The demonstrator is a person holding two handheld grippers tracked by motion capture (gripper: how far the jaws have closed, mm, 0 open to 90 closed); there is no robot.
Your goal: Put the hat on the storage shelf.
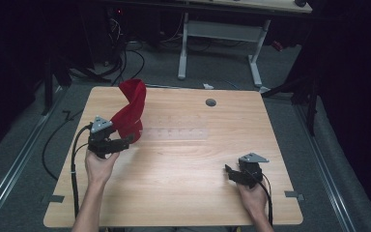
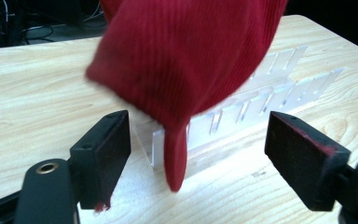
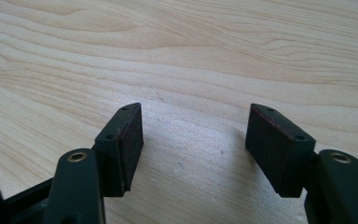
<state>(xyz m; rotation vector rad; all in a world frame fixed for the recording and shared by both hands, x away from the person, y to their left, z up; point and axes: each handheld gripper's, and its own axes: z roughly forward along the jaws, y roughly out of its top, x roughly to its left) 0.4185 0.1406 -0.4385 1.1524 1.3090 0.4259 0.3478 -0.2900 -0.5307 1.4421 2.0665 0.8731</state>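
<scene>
Left side first: my left tongs [image 1: 125, 141] sit over the table's [image 1: 174, 193] left part, jaws spread wide w/ nothing pinched between them. In the left gripper view the left tongs [image 2: 198, 144] frame a red cloth [image 2: 186, 60], ribbed fabric, blurred; its narrow tip dangles between the jaws w/o touching either pad. From the high view the red cloth [image 1: 129, 111] stands twisted and tall just beyond the tongs; can't tell what holds it up. Behind the cloth lies a clear slotted acrylic rack [image 2: 261, 98], flat on the table; the rack [image 1: 174, 131] is faint from above, near table centre. Grommet hole [image 1: 210, 102] farther back. Right side: right tongs [image 1: 229, 171] low near the table's front right, jaws apart and empty; right gripper view has the right tongs [image 3: 193, 140] over bare wood [image 3: 177, 56].
</scene>
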